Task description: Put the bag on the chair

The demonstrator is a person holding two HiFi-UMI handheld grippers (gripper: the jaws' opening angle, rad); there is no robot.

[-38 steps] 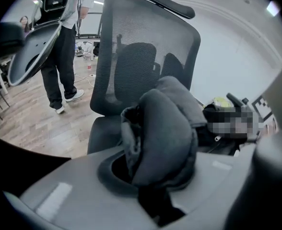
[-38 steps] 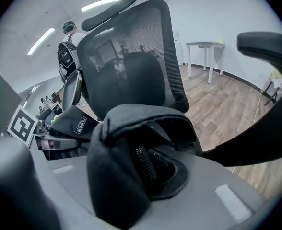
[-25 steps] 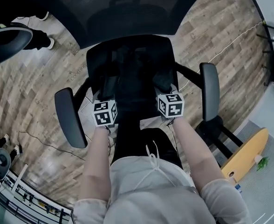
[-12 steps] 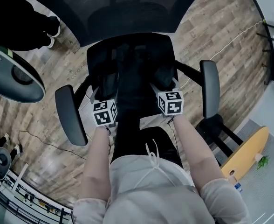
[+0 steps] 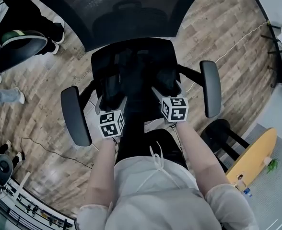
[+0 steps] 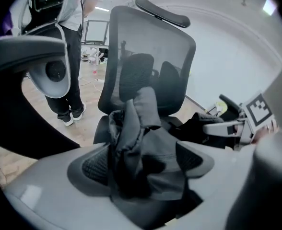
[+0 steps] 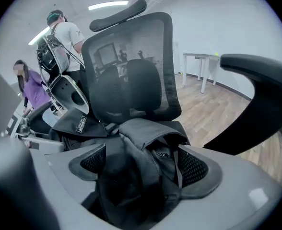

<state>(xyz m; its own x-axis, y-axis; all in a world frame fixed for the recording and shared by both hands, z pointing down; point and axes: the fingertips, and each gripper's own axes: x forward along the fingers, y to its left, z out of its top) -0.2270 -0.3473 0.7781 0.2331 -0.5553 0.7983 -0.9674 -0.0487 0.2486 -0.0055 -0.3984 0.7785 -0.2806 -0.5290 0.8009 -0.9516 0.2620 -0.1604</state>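
Observation:
A black fabric bag (image 5: 137, 78) lies crumpled on the seat (image 5: 99, 63) of a black mesh office chair (image 5: 126, 8). My left gripper (image 5: 111, 89) reaches over the seat's front at the bag's left side, and my right gripper (image 5: 164, 82) at its right side. In the left gripper view the bag (image 6: 138, 123) bunches loosely between the spread pads of the left gripper (image 6: 141, 163), whose jaws are opening. In the right gripper view the right gripper (image 7: 141, 166) is also opening, and a fold of the bag (image 7: 148, 133) rests slack between its pads.
The chair's armrests (image 5: 75, 115) (image 5: 210, 87) flank both grippers. Another chair (image 5: 14, 44) and a person's legs (image 5: 2, 97) stand at the upper left. A yellow board (image 5: 253, 157) lies at the lower right. Two people (image 7: 30, 92) (image 7: 69, 35) stand behind the chair.
Both grippers' jaws have spread apart and let the bag go slack on the seat. The grippers have drawn back slightly toward me. The other chair at the upper left has shifted.

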